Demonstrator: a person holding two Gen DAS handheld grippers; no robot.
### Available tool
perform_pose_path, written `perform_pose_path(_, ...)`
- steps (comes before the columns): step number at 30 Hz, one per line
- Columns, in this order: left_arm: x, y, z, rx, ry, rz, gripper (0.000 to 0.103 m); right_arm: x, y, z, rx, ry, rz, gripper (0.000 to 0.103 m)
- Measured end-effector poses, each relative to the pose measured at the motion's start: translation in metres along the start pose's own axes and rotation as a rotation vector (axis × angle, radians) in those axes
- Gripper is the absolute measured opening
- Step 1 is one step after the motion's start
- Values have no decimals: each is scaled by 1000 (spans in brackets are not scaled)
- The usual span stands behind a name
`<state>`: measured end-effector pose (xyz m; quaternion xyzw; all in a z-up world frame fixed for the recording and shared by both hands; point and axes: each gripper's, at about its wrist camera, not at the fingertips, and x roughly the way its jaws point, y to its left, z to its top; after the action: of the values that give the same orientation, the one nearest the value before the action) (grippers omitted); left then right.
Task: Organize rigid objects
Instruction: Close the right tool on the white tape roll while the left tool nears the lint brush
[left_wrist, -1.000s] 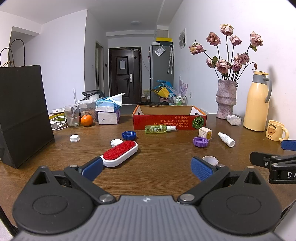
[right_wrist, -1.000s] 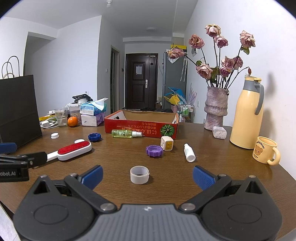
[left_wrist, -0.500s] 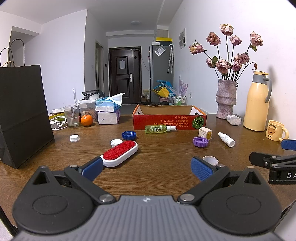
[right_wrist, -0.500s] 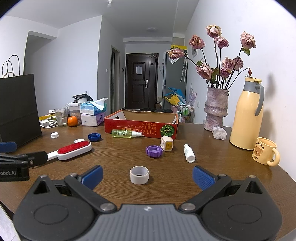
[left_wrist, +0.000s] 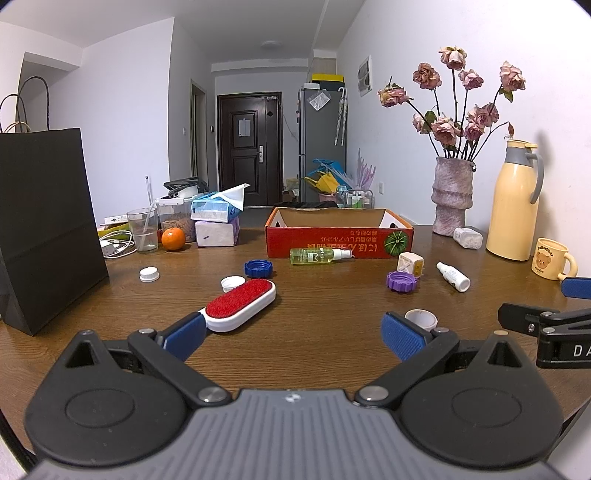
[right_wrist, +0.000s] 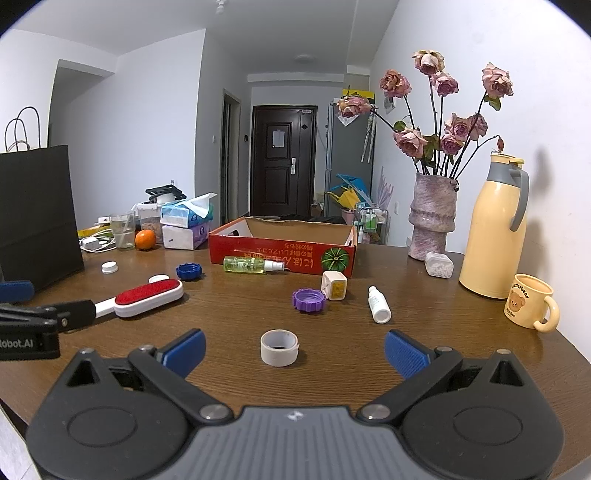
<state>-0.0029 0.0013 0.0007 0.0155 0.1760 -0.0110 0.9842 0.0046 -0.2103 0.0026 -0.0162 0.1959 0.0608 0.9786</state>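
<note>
Your left tongs (left_wrist: 291, 334) and right tongs (right_wrist: 293, 349) gape empty above the cluttered wooden bench (right_wrist: 229, 321), the red cardboard box (right_wrist: 282, 245) apparently unfilled.

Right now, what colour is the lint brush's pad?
Red, on a white body; brush shows best in the left wrist view.

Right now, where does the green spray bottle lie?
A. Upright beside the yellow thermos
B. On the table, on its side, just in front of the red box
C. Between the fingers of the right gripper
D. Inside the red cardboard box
B: the green spray bottle lies on its side on the table, along the front wall of the red box, outside it.
</note>
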Motion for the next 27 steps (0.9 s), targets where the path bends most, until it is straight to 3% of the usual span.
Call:
perform_pose_path(12,1,6,-1,-5,14,-3,103,12,1,-1,-11,26,-4,103)
perform_pose_path(27,31,10,1,-16,49,-4,103,34,6,2,-23,58,4,103)
